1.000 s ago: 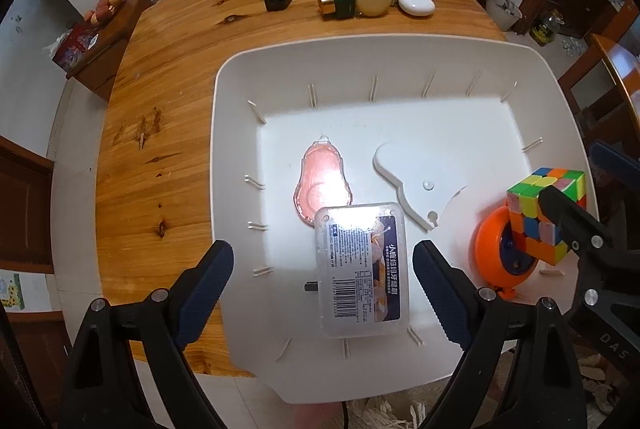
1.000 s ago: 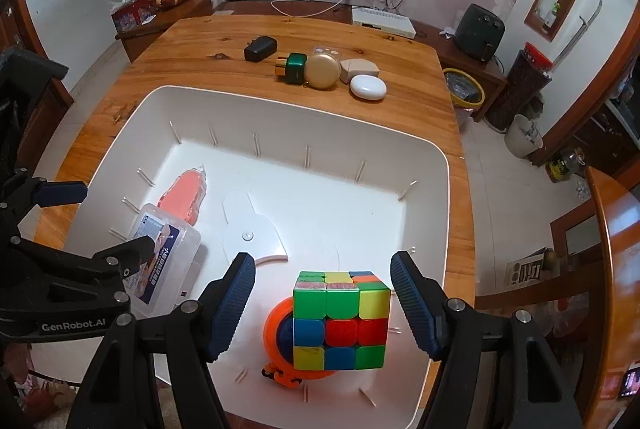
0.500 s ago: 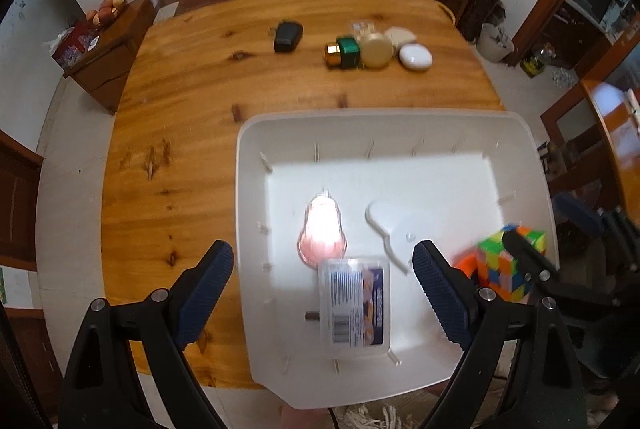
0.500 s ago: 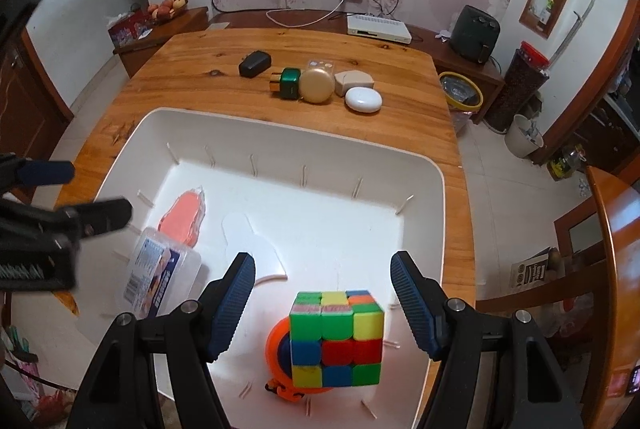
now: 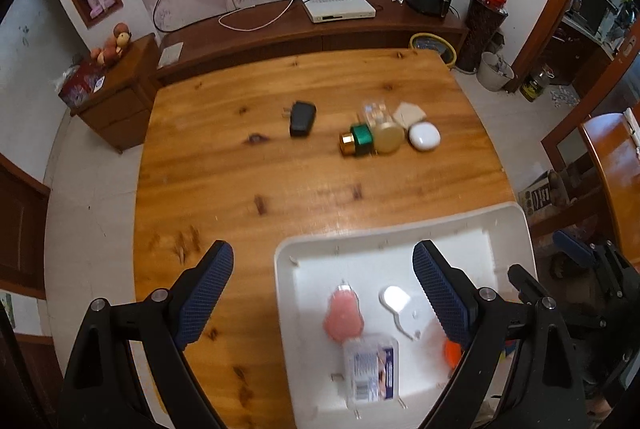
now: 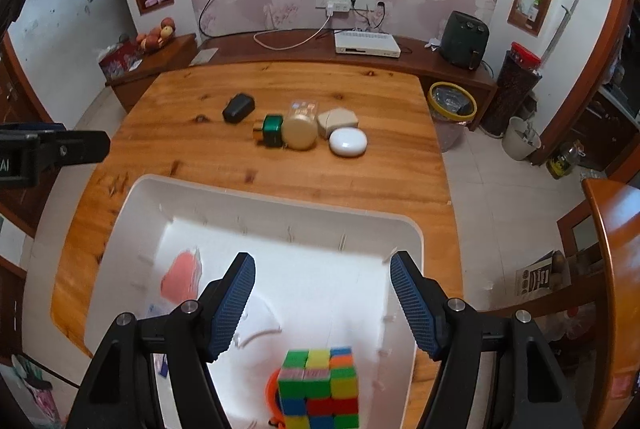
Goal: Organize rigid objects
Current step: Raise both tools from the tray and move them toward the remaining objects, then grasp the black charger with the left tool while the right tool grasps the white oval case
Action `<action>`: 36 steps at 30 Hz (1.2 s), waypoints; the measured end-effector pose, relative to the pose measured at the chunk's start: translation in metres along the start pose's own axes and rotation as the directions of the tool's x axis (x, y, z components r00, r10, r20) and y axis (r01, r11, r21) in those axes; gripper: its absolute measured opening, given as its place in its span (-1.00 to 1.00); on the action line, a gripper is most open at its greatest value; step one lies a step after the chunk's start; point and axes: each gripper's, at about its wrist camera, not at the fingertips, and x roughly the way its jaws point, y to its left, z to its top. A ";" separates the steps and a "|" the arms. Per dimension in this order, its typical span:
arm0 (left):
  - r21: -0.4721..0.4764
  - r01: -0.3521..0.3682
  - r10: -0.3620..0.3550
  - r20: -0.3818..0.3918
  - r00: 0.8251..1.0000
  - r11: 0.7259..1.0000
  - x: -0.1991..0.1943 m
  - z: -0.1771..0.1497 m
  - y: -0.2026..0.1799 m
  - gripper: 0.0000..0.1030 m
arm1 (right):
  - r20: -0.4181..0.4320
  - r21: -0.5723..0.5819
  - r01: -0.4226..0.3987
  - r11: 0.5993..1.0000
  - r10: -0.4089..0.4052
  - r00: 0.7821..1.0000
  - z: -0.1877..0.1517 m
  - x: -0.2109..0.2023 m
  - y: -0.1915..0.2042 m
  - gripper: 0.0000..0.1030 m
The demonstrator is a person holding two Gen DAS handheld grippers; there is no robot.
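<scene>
A white tray (image 5: 400, 233) on the wooden table holds a pink item (image 5: 342, 317), a white flat piece (image 5: 396, 303), a clear labelled box (image 5: 372, 369) and an orange disc (image 5: 452, 351). In the right wrist view the tray (image 6: 280, 205) also holds a colourful cube (image 6: 318, 387) on the orange disc. Farther on the table lie a black charger (image 5: 302, 119), a green and gold bottle (image 5: 358, 141), a gold round lid (image 5: 387, 137), a beige case (image 5: 408, 115) and a white oval case (image 5: 424, 136). My left gripper (image 5: 322, 289) is open and empty, high above the tray's left edge. My right gripper (image 6: 322, 303) is open and empty above the cube.
A wooden cabinet (image 5: 116, 89) with fruit stands left of the table. A long low TV stand (image 5: 320, 25) with a white box runs behind it. A bin (image 6: 452, 105) stands by the table's right far corner. A wooden chair (image 6: 612, 269) is at the right.
Both grippers have risen and pulled back from the tray. The clear box and the cube stay in the tray and look smaller. The far table items have come into fuller view.
</scene>
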 end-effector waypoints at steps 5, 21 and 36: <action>-0.005 -0.009 0.009 -0.015 1.000 1.000 0.007 0.034 0.008 0.80 | 0.006 0.019 -0.015 1.000 0.015 1.000 0.030 0.006 -0.013 0.38; -0.331 0.017 -0.094 -0.219 0.971 0.943 0.097 0.134 0.051 0.80 | -0.105 -0.022 -0.062 0.998 0.059 0.993 0.133 0.103 -0.051 0.38; -0.625 -0.158 -0.050 -0.301 0.952 0.765 0.222 0.140 0.063 0.80 | -0.256 -0.066 -0.167 0.984 0.145 0.956 0.135 0.224 -0.059 0.38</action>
